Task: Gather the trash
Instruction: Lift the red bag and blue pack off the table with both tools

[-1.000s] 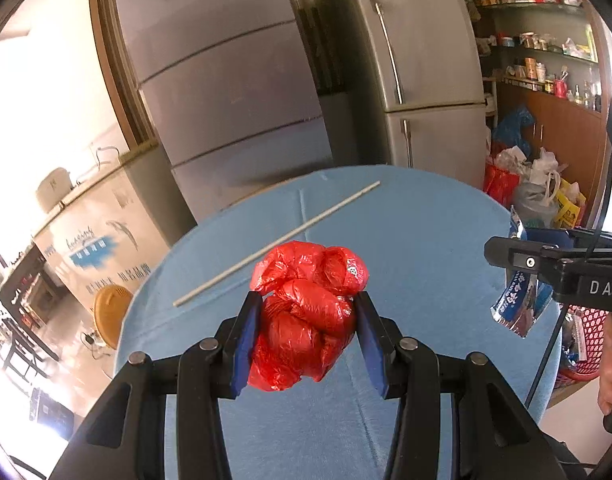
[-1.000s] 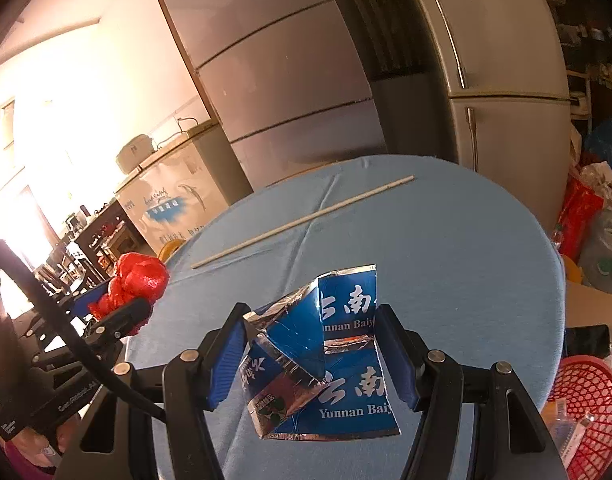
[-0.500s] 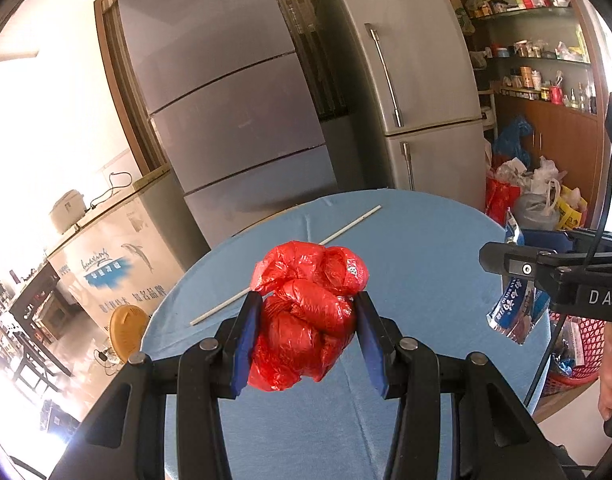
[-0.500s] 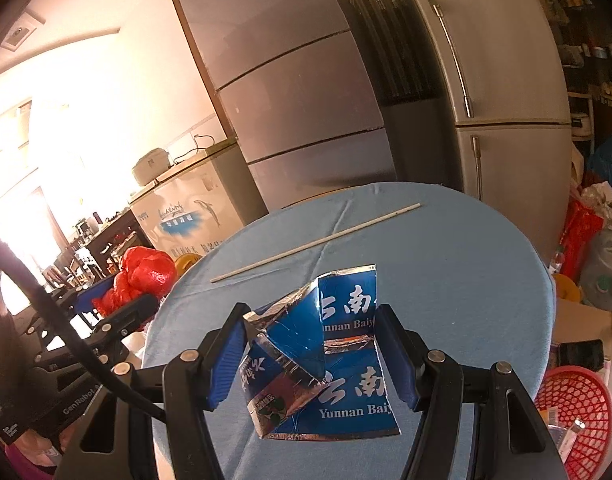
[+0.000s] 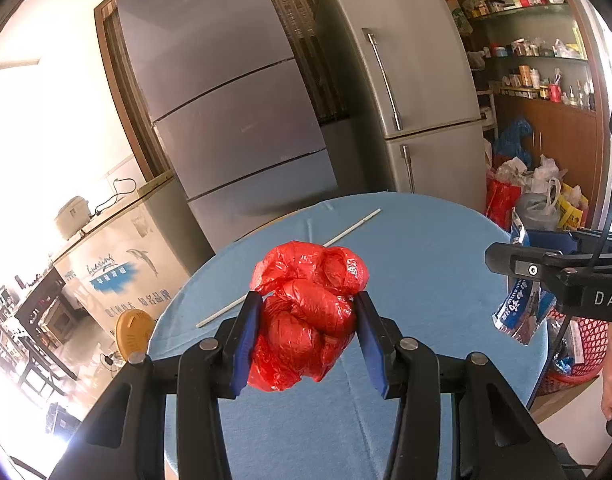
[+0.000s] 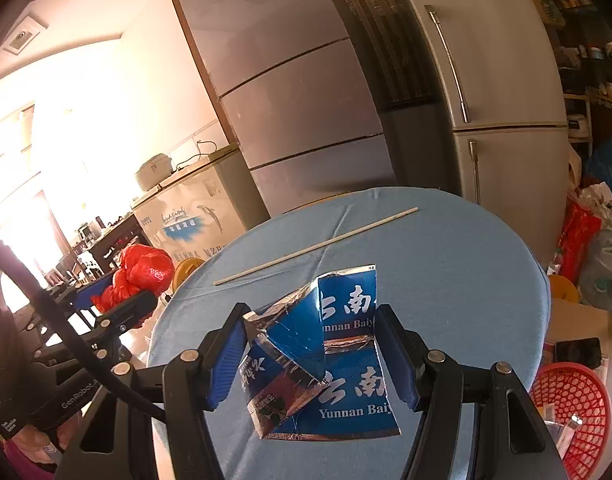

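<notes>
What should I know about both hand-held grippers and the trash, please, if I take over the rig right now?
Left hand-held gripper: shut on the crumpled red plastic bag, held above the round blue-clothed table.
Right hand-held gripper: shut on the torn blue-and-silver foil packet, also off the table.
Done: both pieces picked up.
Left: drop both into the red mesh basket, low beside the table on the right; it already holds some items. The thin pale stick lies on the cloth, probably next to collect.

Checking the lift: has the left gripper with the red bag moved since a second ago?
Yes. The left gripper, shut on the red bag, has risen and drawn back: the stick and table now sit farther off.
</notes>
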A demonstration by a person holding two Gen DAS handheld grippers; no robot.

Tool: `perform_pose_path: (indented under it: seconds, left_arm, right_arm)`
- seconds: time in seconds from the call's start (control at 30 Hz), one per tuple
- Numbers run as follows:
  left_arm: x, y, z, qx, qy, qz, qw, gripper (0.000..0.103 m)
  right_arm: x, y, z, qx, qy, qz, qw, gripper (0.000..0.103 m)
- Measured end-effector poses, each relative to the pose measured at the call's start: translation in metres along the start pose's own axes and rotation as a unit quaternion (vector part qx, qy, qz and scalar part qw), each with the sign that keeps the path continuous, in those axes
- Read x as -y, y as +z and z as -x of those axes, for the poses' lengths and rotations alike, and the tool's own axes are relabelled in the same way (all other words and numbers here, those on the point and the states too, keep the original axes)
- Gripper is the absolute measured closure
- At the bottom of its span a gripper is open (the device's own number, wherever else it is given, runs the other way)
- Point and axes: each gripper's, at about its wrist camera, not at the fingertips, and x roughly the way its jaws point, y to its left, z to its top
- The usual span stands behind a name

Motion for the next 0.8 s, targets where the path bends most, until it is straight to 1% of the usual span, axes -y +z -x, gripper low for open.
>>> perform_pose_path:
  seconds: [0.33,0.8]
  left_arm:
    - [0.012,0.003,0.003,-0.001,0.005,-0.01,0.9999,0.055]
    - [0.024,0.001,0.006,-0.001,-0.002,-0.029,0.9996,0.055]
  right_arm:
    - [0.01,0.0,0.006,0.005,-0.001,-0.013,1.0,0.037]
    - [0.025,-0.007,0.018,0.012,-0.007,-0.034,0.999,0.037]
